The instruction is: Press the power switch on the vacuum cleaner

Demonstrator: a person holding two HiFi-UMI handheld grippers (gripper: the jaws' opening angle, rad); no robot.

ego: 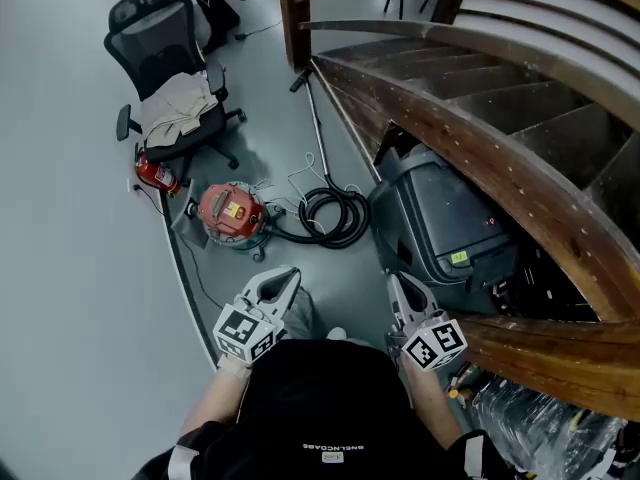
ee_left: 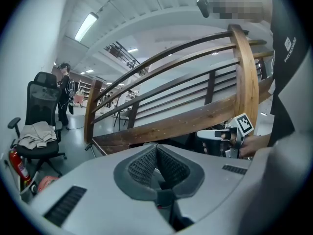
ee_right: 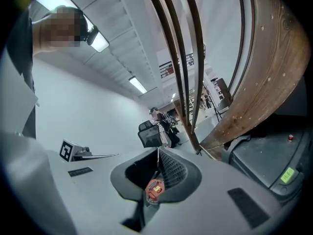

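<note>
You held your left gripper (ego: 288,278) and right gripper (ego: 396,282) low before your body, each with its jaws pressed together on nothing. The round red vacuum cleaner (ego: 232,212) stood on the grey floor (ego: 270,98) well ahead of both, with its coiled black hose (ego: 330,218) just beside it and a black mesh office chair (ego: 170,38) beyond.

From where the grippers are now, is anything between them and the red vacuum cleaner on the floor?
Nothing visible stands between the left gripper and the vacuum cleaner: only bare floor. From the right gripper, the black hose coil lies just beside the straight line, so it may get in the way.
</note>
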